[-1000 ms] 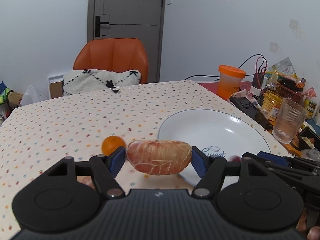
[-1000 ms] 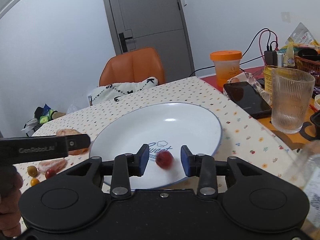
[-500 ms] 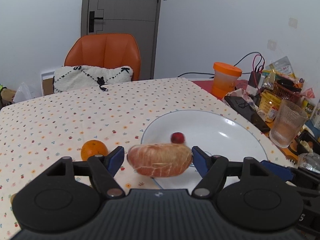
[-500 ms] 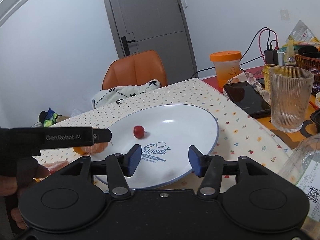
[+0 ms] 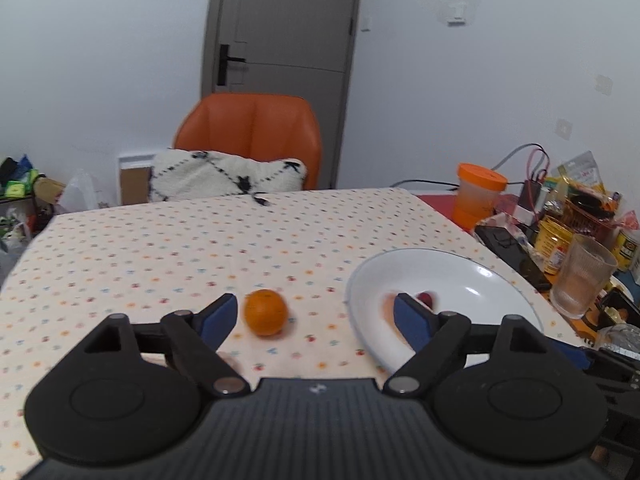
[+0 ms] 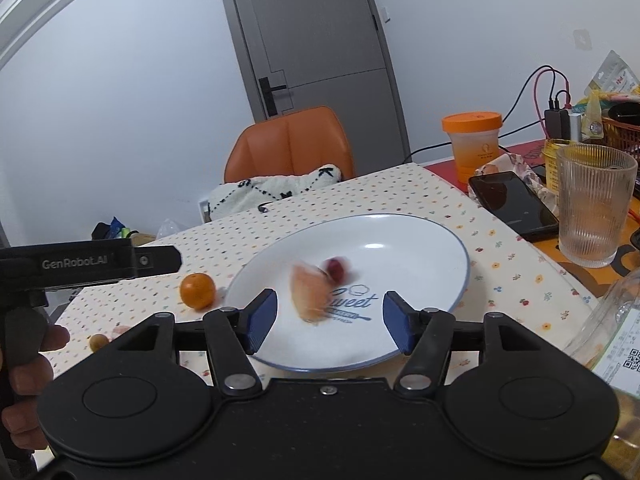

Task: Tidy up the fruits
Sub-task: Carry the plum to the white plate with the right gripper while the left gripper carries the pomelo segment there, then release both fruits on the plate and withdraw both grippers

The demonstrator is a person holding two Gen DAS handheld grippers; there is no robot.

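Both claws stand wide apart and hold nothing. The left claw (image 5: 310, 320) has its blue pads spread, and the small orange (image 5: 265, 312) sits on the counter (image 5: 160, 248) between them but a little farther off, not touched; I judge this claw is lined up on the orange because that fruit is not yet in the plate. The right claw (image 6: 328, 322) is also spread, low in front of the white plate (image 6: 420, 240), with no fruit between its pads.

The plate is the gathering place, as I read the task. Inside it lie a peeled pink citrus segment (image 6: 310, 294) and, touching it or just beside it on the far side, a small red fruit (image 6: 337, 269). The segment is blurred, so its exact pose I cannot tell.

The right wrist view shows what the left cannot: the whole segment, the word printed in the plate, the other tool with the person's hand (image 6: 24, 364) on its handle, and a small yellowish fruit (image 6: 98, 341) on the counter well apart from the plate. In the left view the segment is half hidden behind the right pad.

Farther back stand a ribbed glass (image 6: 594, 204), a dark phone (image 6: 512, 200), an orange-lidded cup (image 6: 472, 144), then the orange chair (image 5: 250, 132).
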